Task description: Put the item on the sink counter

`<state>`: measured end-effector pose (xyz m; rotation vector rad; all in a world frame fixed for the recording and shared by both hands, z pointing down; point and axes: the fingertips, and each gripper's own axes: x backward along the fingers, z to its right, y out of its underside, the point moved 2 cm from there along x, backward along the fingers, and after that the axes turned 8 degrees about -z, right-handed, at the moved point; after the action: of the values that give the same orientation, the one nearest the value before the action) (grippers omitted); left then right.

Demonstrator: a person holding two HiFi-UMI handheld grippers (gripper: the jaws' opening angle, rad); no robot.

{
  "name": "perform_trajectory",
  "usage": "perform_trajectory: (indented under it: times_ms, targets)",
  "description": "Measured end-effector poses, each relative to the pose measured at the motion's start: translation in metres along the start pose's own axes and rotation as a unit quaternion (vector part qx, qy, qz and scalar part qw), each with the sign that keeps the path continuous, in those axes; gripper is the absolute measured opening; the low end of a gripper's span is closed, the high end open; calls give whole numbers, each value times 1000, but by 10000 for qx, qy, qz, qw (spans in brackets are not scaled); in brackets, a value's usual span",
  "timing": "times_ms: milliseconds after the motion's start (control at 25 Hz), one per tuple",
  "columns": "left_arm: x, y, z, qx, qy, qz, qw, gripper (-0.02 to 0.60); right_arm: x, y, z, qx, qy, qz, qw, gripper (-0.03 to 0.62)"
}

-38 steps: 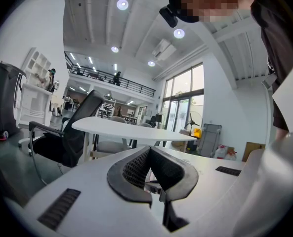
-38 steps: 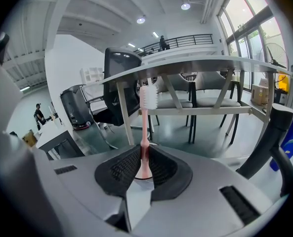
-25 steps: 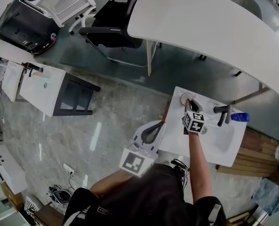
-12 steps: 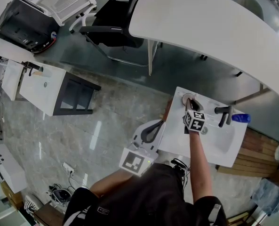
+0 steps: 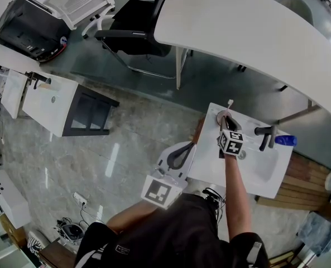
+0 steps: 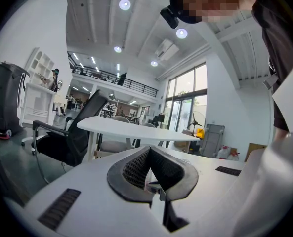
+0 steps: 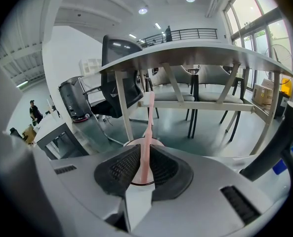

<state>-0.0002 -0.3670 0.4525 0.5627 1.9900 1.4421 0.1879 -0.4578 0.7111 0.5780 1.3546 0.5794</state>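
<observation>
My right gripper (image 5: 226, 125) (image 7: 145, 168) is shut on a thin pink toothbrush (image 7: 147, 127) that stands upright between its jaws. Its white head (image 5: 230, 101) pokes out past the far edge of the sink counter (image 5: 254, 175). Directly below and behind the jaws sits a round pale cup (image 5: 221, 116) (image 7: 131, 143) at the counter's far left corner. Whether the brush's lower end is inside the cup is hidden. My left gripper (image 5: 180, 156) (image 6: 150, 174) hangs beside the counter's left edge, shut and empty.
A black faucet (image 5: 264, 133) (image 7: 270, 154) stands at the back of the basin, with a blue object (image 5: 285, 140) behind it. A big white table (image 5: 249, 32) and a black office chair (image 5: 133, 35) lie beyond. Another small sink unit (image 5: 56, 106) stands to the left.
The toothbrush's head now shows beyond the cup's far side, where it was not seen before. The right gripper has barely shifted; the left one is still.
</observation>
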Motion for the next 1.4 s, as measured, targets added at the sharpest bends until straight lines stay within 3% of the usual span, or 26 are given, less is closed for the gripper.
perform_trajectory:
  times_ms: [760,1400]
  targets:
    - [20,-5,24,-39,23,114,9999,15,42,0,2,-232,-11,256,9994,25]
    - [67,4,111,-239,31,350,9991,15,168,43,9,-450,-65,820,9956,15]
